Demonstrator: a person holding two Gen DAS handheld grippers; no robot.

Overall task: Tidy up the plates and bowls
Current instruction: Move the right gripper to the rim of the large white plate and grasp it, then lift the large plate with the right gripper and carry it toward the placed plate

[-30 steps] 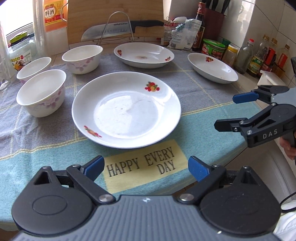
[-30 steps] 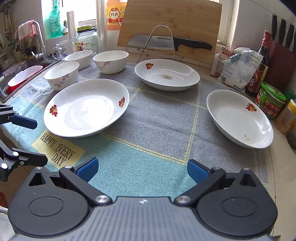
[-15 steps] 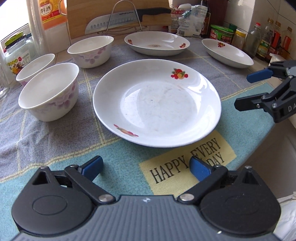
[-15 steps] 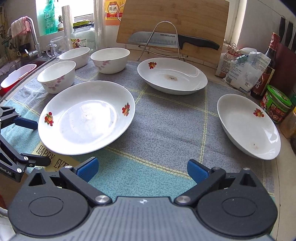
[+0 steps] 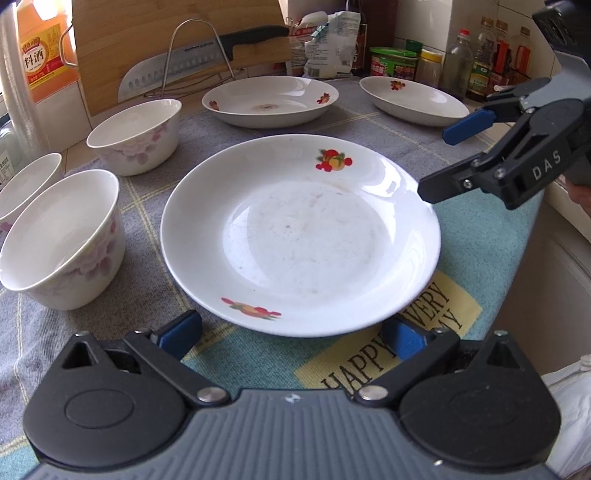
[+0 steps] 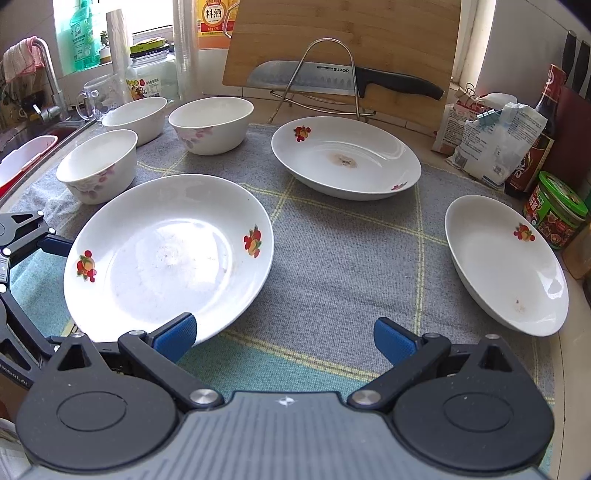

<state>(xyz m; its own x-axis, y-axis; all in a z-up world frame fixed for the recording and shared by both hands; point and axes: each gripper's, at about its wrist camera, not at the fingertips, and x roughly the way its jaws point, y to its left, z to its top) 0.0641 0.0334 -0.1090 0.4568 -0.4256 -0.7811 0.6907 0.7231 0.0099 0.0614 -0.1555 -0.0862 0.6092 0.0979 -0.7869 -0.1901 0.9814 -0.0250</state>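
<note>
A large white plate with fruit prints lies on the grey-and-teal cloth. Its near rim sits between the pads of my left gripper, whose jaws are opening and do not press on it. My right gripper stands open over the cloth, its left pad at the same plate's edge; the left wrist view shows it beside the plate's right rim. Two more plates lie farther back and right. Three flowered bowls stand at the left.
A knife rests on a wire rack before a leaning cutting board. Bags, jars and bottles crowd the back right. A sink lies at the left. The counter edge drops off near the yellow label.
Both grippers have closed in on the large plate, which now fills more of each view. The left jaws have spread wider and its view has rolled. The right gripper now reaches the plate's rim.
</note>
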